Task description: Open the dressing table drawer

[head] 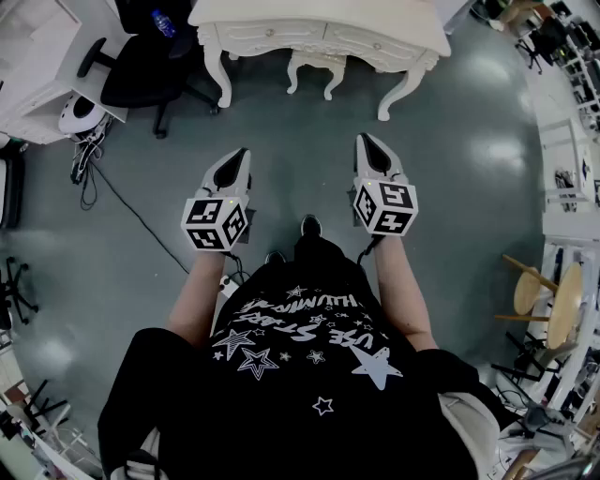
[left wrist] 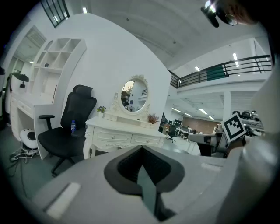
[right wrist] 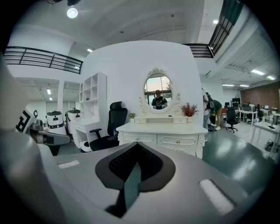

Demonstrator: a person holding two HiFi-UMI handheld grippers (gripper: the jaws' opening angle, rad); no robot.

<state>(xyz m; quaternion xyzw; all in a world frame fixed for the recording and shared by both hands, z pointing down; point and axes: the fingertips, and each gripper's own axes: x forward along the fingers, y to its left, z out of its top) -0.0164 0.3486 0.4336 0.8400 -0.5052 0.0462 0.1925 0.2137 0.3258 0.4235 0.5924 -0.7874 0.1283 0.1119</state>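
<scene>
"So, where's the drawer (right wrist: 167, 140)?"
"Front of the table (head: 319, 19), well ahead, shut. The left gripper (left wrist: 141, 148) and right gripper (right wrist: 136, 146) have jaws together, empty."
"Advice?"
"Step closer, part the right jaws, pinch what looks like a knob (right wrist: 177, 141), pull straight."

I see the desk (right wrist: 162, 129), a cream-white dressing table with carved trim and curved legs. It stands upright on the grey-green floor (head: 300, 159), straight ahead of me. An oval mirror (right wrist: 159, 91) rises from its back edge. Under the top, side by side, are the left drawer (right wrist: 146, 139) and the right drawer (right wrist: 168, 141), each with a small centre knob (right wrist: 177, 141). Both drawers are shut, fronts flush with the frame.
</scene>
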